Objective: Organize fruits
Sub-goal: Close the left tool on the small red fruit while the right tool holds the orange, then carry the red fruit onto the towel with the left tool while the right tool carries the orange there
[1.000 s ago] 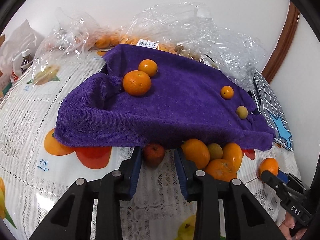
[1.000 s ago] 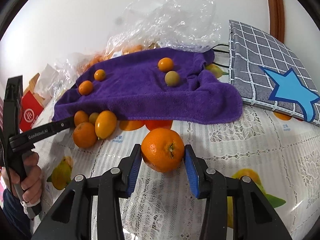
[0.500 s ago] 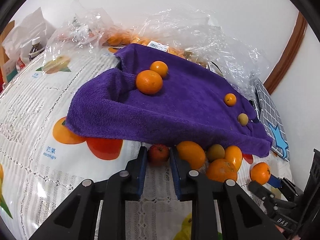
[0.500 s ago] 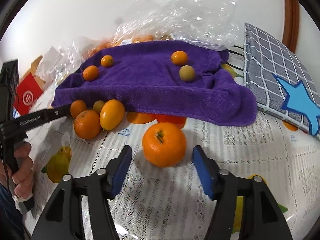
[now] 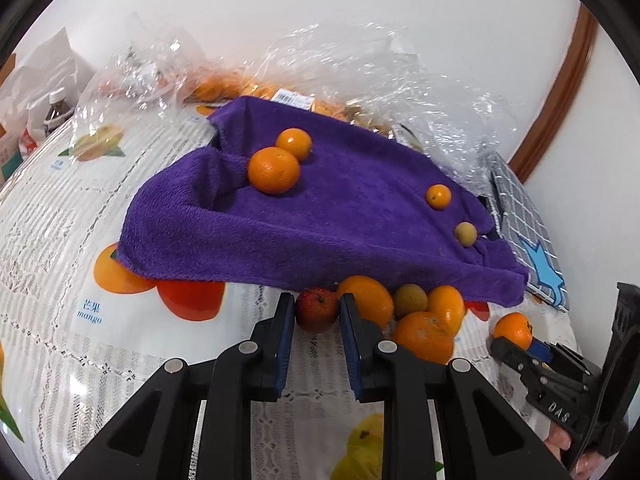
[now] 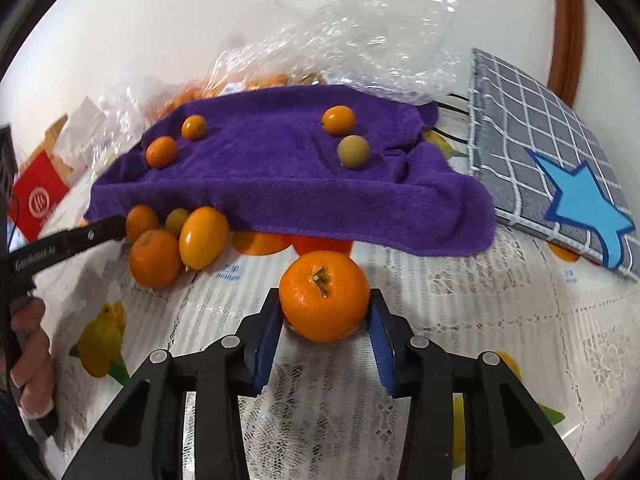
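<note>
- Left tongs [image 5: 317, 311] clamped on a small red apple [image 5: 316, 309] at the purple towel's [image 5: 320, 220] near edge.
- Right tongs [image 6: 325, 312] closing on a stemmed orange [image 6: 324, 295], pads against its sides, on the bench [image 6: 500, 312].
- Beside the apple, a cluster of citrus [image 5: 424, 336]; four more fruits on the towel.

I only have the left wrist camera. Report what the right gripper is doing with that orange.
Observer: The right gripper has the orange between its fingers, which are closing. Both pads touch its sides.
Operator: Give me the orange's orientation.
Observer: Its green stem faces up, toward the camera.
Operator: My left gripper is shut on the apple. Tell me what shows of it from there.
Observer: One black finger reaches in beside the heap of fruit at the towel edge. The apple is hidden.
</note>
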The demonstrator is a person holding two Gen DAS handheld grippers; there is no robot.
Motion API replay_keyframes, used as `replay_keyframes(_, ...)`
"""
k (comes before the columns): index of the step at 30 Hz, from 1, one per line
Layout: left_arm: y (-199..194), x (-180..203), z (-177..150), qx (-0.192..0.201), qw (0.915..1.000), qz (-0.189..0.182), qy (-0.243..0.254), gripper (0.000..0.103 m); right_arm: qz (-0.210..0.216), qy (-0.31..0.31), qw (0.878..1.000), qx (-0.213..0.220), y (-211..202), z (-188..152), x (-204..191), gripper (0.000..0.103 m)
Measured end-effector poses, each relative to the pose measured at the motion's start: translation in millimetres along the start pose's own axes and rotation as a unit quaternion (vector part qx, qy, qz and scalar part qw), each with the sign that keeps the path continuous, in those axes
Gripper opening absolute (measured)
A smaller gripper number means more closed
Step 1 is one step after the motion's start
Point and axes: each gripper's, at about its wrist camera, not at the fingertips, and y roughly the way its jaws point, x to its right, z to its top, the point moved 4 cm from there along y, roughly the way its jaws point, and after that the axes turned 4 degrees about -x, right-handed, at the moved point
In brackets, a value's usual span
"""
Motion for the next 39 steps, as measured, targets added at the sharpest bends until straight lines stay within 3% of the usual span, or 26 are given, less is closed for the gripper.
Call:
replay_keyframes(6, -10.0, -1.8, 2.0, 0.027, 0.9995, -0.016, -0.002, 0.022, 0.024, 0.033, 0.998, 0.037, -14.7, -0.6, 10.1, 0.042)
replay_keyframes(13, -19.6, -2.4, 3.4, 0.052, 0.9985, -0.020, -0.003, 0.022, 0.028, 0.033, 0.998, 0.045, -17.1, 0.3, 7.1, 0.042)
replay_keyframes(21, -20.0, -8.9, 13.6, 0.049, 0.9980, -0.028, -0.029, 0.022, 0.037, 0.036, 0.997, 0.057, -22.8, 3.6, 8.0, 0.042)
replay_keyframes(30, -22.5, -18.0, 71.8, 0.082, 0.9952, -0.013, -0.053, 0.022, 0.050, 0.018, 0.992, 0.111, -47.5, 70.1, 12.9, 0.042)
replay_keyframes(35, -10.1, -27.9, 92.6, 0.090, 0.9933, -0.016, -0.072, 0.022, 0.053, 0.027, 0.992, 0.113, -28.2, 106.4, 20.8, 0.042)
replay_keyframes(39, 9.2, -41.4, 83.6, 0.071, 0.9941, -0.014, -0.081, 0.022, 0.056, 0.048, 0.993, 0.091, 0.3, 101.9, 30.1, 0.042)
